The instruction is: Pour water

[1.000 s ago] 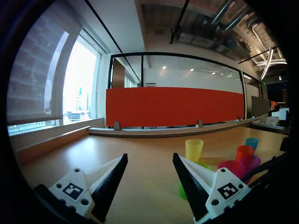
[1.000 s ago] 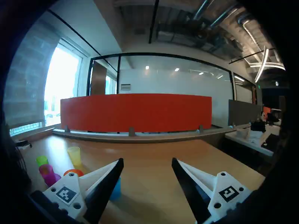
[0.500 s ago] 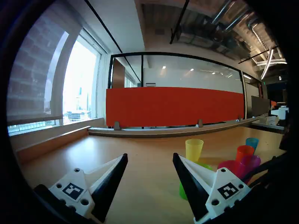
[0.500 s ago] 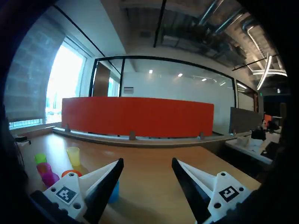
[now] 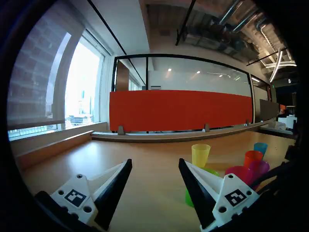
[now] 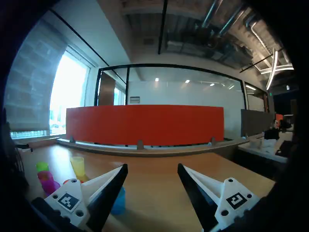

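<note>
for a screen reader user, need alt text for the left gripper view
The open, empty left tool points across a light wooden desk. Right of it in frame stand a yellow plastic cup and a cluster of green, orange, blue, pink and purple ones. A long red partition panel and a bright window lie behind.

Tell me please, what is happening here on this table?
A person holds two grippers over a wooden table. The left gripper and the right gripper are both open and hold nothing. Several cups stand together on the table, among them a yellow cup, a green cup partly behind the left gripper's finger, and a blue cup. No pouring has begun yet.
</note>
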Action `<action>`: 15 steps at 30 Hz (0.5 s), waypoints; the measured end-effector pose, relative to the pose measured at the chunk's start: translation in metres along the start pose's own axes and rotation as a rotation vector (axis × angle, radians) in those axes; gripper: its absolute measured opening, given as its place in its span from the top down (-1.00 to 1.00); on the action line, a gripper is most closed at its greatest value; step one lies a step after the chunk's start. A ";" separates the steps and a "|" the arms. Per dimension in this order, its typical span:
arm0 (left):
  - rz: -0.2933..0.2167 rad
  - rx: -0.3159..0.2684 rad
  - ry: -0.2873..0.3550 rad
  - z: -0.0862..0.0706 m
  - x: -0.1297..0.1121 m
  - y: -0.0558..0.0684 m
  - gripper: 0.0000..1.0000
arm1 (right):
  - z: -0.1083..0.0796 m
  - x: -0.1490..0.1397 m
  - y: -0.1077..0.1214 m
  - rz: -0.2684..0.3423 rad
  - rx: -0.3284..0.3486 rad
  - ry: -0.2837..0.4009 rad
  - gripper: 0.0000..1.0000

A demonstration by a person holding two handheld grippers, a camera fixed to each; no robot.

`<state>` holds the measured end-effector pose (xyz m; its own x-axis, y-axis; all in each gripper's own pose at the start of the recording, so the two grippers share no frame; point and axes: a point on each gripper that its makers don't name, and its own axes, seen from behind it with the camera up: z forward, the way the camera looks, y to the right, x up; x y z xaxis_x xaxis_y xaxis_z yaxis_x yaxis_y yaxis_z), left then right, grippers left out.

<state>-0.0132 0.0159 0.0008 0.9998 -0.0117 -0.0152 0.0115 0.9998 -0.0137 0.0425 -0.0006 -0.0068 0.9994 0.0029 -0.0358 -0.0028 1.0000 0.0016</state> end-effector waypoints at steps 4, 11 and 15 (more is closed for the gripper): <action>0.000 0.000 0.000 0.000 0.000 0.000 -0.78 | 0.001 -0.012 0.000 0.010 0.001 -0.004 -1.00; 0.000 0.000 0.000 0.000 0.000 0.000 -0.77 | 0.000 -0.020 -0.002 -0.004 0.000 0.011 -1.00; 0.000 0.000 0.000 0.000 -0.001 -0.001 -0.78 | 0.000 -0.024 -0.003 -0.004 0.002 0.009 -1.00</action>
<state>-0.0137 0.0152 0.0011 0.9998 -0.0118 -0.0154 0.0115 0.9998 -0.0138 0.0188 -0.0034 -0.0056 0.9990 -0.0006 -0.0453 0.0008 1.0000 0.0038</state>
